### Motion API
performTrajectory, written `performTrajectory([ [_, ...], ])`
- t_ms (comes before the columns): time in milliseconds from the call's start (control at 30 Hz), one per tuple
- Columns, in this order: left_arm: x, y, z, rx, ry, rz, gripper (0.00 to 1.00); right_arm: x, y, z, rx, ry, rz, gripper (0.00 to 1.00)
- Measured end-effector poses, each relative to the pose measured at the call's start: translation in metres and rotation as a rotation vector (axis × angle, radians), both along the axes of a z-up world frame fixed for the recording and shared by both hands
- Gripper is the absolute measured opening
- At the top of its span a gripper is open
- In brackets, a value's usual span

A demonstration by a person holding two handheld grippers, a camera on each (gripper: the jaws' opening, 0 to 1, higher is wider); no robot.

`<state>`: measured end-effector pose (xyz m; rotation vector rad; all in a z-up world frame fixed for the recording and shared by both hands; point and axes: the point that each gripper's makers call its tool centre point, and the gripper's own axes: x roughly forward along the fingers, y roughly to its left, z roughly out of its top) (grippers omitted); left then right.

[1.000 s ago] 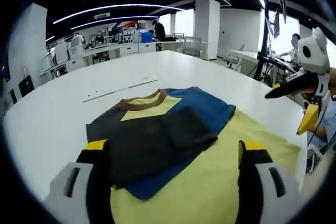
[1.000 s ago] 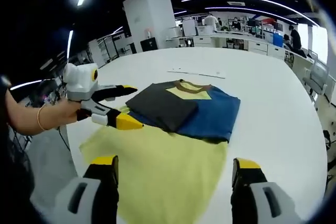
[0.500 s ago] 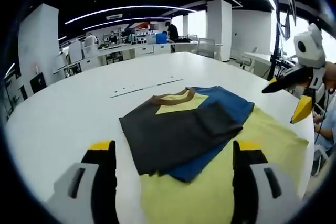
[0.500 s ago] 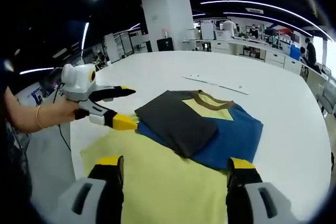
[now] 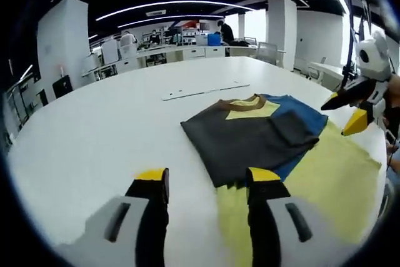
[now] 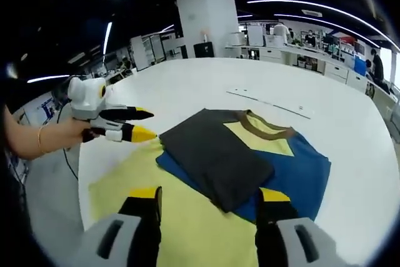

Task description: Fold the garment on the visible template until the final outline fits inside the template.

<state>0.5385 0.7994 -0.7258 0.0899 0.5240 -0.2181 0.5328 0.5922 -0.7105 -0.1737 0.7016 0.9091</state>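
Garment (image 5: 253, 132) lies partly folded on the white table (image 5: 94, 129): a dark grey panel is turned over onto a blue body, with a brown collar and a yellow chest patch showing at the far end. Its near portion rests on the yellow template sheet (image 5: 337, 176), which spreads flat toward the table edge; the collar end reaches past the sheet onto bare tabletop. In the left gripper view, the left gripper (image 5: 207, 182) hovers low over the table with its yellow-tipped jaws parted and nothing between them, the near corner of the grey panel just ahead of its right jaw. At the right of that view the right gripper (image 5: 345, 109) hangs above the sheet's far edge, its jaws apart and holding nothing. In the right gripper view, the garment (image 6: 244, 154) lies ahead on the template sheet (image 6: 181, 211), and a hand (image 6: 59, 136) holds the left gripper (image 6: 142, 124) just beside the grey panel's corner. Thin white strips (image 5: 206, 90) lie on the table beyond the collar.
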Motion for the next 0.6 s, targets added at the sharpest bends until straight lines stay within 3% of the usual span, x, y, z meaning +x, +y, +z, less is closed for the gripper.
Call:
performTrajectory([
  [300,0.002,0.015,-0.021,0.028,0.043,0.002,0.28,0.019,0.02,-0.019,-0.026,-0.027,0.006,0.42],
  [600,0.001,0.005,-0.03,-0.012,0.061,-0.037,0.24,0.027,0.033,-0.041,-0.067,-0.028,0.021,0.29],
])
